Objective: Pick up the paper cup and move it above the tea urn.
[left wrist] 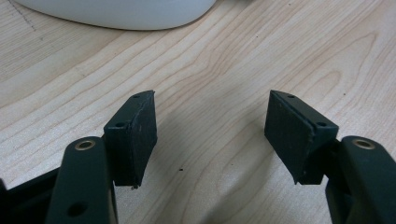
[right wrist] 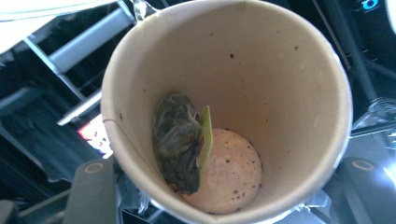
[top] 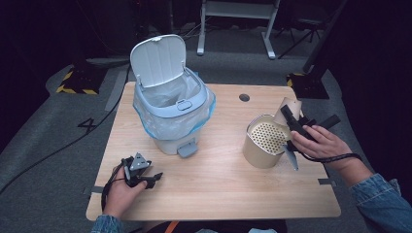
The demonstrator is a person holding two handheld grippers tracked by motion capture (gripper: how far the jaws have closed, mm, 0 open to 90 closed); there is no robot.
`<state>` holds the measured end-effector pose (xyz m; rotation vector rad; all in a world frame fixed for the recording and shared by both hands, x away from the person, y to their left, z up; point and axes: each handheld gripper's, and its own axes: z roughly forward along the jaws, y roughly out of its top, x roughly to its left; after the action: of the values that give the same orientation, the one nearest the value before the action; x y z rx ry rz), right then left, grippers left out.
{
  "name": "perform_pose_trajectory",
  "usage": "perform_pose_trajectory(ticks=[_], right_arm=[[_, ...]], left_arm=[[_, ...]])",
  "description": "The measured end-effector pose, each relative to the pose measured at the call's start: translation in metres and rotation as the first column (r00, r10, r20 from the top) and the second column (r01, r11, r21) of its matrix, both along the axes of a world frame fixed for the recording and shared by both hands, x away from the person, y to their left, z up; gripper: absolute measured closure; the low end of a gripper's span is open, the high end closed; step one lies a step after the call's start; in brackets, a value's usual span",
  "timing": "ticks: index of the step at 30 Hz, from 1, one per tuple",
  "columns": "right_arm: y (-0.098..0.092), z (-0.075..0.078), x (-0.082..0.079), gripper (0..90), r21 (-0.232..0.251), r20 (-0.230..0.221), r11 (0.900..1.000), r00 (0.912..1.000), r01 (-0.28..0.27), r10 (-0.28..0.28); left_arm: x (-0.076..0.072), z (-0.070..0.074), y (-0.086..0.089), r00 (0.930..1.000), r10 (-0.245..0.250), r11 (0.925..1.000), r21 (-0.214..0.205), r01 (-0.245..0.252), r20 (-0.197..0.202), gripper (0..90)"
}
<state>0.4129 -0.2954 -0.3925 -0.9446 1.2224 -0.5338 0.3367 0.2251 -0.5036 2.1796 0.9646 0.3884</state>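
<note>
A wooden counter [top: 218, 189] fills the middle of the high view, carrying one pedal bin, one metal strainer canister and one paper cup. The pale pedal bin [top: 172, 109] stands in the upper left part of the counter, its lid [top: 158, 59] swung up and back, a clear liner bag folded over its rim, and its foot pedal [top: 187, 149] facing the near edge. The round metal canister [top: 265, 141], topped with a perforated insert, stands right of centre. Just above it at the right, the right gripper [top: 291, 124] holds the brown paper cup [top: 287, 110] tilted over the canister's far rim, with its jaws closed around the cup's wall. In the right gripper view the cup's mouth [right wrist: 224, 107] faces the camera; inside it one dark, wet tea bag [right wrist: 177, 140] clings to the left wall with a small pale green tag [right wrist: 204, 135] beside it, and specks dot the cup's pale bottom. The left gripper [top: 141, 174] rests low at the lower left of the counter, near the front edge; in the left gripper view its two black jaws stand wide apart with bare wood between them, and the bin's white base [left wrist: 116, 11] curves across the top of that frame. A broad bare stretch of counter lies between the two hands, and along the whole front edge. One small dark round hole [top: 244, 97] sits near the counter's far edge.
</note>
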Motion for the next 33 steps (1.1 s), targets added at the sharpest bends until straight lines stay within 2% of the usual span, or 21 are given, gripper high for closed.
perform_pose_trajectory(ticks=[1,4,8,10,11,16,17,18,22,23,25,26,27,28,29,30,32,33], right_arm=[[0.001,0.0,-0.001,35.6,-0.01,0.015,0.9999,0.9999,-0.001,0.001],[0.003,0.0,-0.001,35.6,-0.024,0.021,0.9997,0.9998,-0.001,0.001],[0.004,-0.003,-0.004,35.6,-0.08,0.044,0.9967,0.9989,-0.011,0.014],[0.005,-0.004,-0.004,35.7,-0.087,0.048,0.9961,0.9986,-0.018,0.022],[0.005,-0.003,-0.004,35.7,-0.102,0.065,0.9946,0.9975,-0.02,0.027],[0.008,-0.003,-0.008,35.7,-0.134,0.089,0.9909,0.9957,-0.014,0.026],[0.012,-0.002,-0.012,35.7,-0.155,0.092,0.9879,0.9954,-0.011,0.025],[0.012,-0.002,-0.013,35.7,-0.156,0.111,0.9877,0.9932,-0.015,0.033],[0.014,-0.001,-0.011,35.7,-0.151,0.129,0.9884,0.9912,-0.011,0.031],[0.017,0.001,-0.011,35.7,-0.209,0.123,0.978,0.992,-0.002,0.028],[0.016,0.002,-0.01,35.7,-0.201,0.122,0.9795,0.9924,0.009,0.016],[0.014,0.006,-0.011,35.8,-0.15,0.155,0.9886,0.9878,0.016,0.007],[0.014,0.004,-0.011,35.8,-0.148,0.158,0.989,0.9874,0.01,0.013],[0.016,0.002,-0.011,35.8,-0.183,0.146,0.983,0.9885,-0.013,0.041],[0.017,0.001,-0.011,35.8,-0.229,0.121,0.9734,0.9925,0.011,0.018],[0.011,0.0,-0.012,35.8,-0.165,0.118,0.9845,0.9921,0.06,-0.041],[0.013,0.003,-0.011,35.8,-0.147,0.152,0.9891,0.9881,0.002,0.021],[0.014,0.004,-0.011,35.8,-0.159,0.147,0.9873,0.9887,-0.004,0.028]], left_arm=[[0.0,0.0,0.0,1.0,0.0,1.0,0.0,0.0,0.0,34.6],[0.0,0.0,0.0,1.0,0.0,1.0,0.0,0.0,0.0,34.6],[0.0,0.0,0.0,1.0,0.0,1.0,0.0,0.0,0.0,34.6],[0.0,0.0,0.0,1.0,0.0,1.0,0.0,0.0,0.0,34.6],[0.0,0.0,0.0,1.0,0.0,1.0,0.0,0.0,0.0,34.6],[0.0,0.0,0.0,1.0,0.0,1.0,0.0,0.0,0.0,34.6],[0.0,0.0,0.0,1.0,0.0,1.0,0.0,0.0,0.0,34.6],[0.0,0.0,0.0,1.0,0.0,1.0,0.0,0.0,0.0,34.6],[0.0,0.0,0.0,1.0,0.0,1.0,0.001,0.0,0.001,34.6],[0.0,0.0,0.0,1.0,0.0,1.0,0.0,0.0,0.0,34.6],[0.0,0.0,0.0,1.0,0.0,1.0,0.0,0.0,0.0,34.6],[0.0,0.0,0.0,1.0,0.0,1.0,0.001,0.0,0.0,34.6],[0.0,0.0,0.0,1.0,0.0,1.0,0.001,0.0,0.0,34.6],[0.0,0.0,0.0,1.0,0.0,1.0,0.0,0.0,0.0,34.6],[0.0,0.0,0.0,1.0,0.0,1.0,0.0,0.0,0.0,34.6],[0.0,0.0,0.0,1.0,0.0,1.0,0.0,0.0,0.0,34.6],[0.0,0.0,0.0,1.0,0.0,1.0,0.001,0.0,0.0,34.6],[0.0,0.0,0.0,1.0,0.0,1.0,0.001,0.0,0.0,34.6]])
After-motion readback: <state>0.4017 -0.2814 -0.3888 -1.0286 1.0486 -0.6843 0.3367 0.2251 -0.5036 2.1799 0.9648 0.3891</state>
